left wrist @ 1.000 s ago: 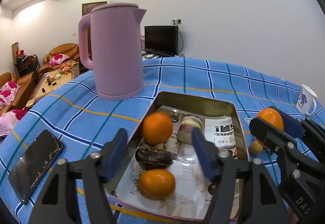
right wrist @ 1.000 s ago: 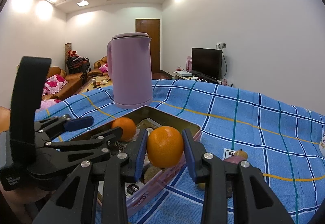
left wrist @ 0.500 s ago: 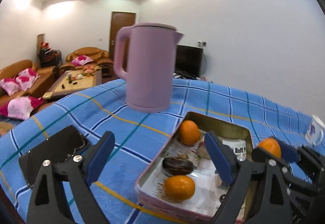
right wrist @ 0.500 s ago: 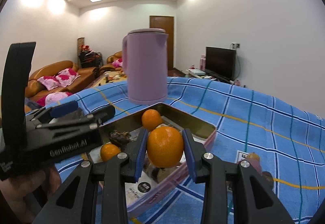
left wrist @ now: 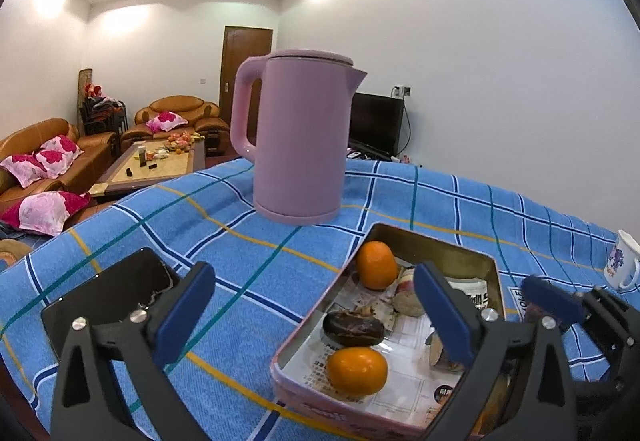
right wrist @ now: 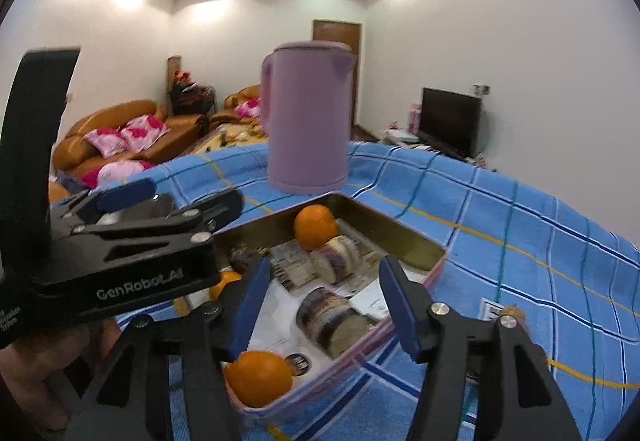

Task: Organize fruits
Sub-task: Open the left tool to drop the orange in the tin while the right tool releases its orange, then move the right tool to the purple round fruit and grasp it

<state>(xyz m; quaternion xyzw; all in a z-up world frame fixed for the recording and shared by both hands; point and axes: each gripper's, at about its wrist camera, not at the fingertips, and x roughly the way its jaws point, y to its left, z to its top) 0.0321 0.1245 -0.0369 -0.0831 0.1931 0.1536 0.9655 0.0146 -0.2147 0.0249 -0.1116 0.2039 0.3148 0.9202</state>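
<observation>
A pink metal tray (left wrist: 436, 241) (right wrist: 424, 273) lined with paper sits on the blue checked tablecloth. It holds oranges: one at the far end (left wrist: 376, 270) (right wrist: 315, 226), one at the near end (left wrist: 357, 370), one under my right gripper (right wrist: 259, 377). A dark fruit (left wrist: 353, 328) and round banded pieces (right wrist: 336, 258) lie between them. My left gripper (left wrist: 316, 313) is open and empty, over the tray's left edge. My right gripper (right wrist: 324, 307) is open above the tray's near corner, just over the orange.
A tall pink kettle (left wrist: 298, 139) (right wrist: 306, 117) stands behind the tray. A black phone (left wrist: 104, 293) lies left of the tray. A white mug (left wrist: 622, 261) stands at the far right. A small fruit (right wrist: 510, 311) lies on the cloth right of the tray.
My right gripper has opened and let go of the orange, which now lies in the tray's near corner. My left gripper has drawn back to the left and stayed open.
</observation>
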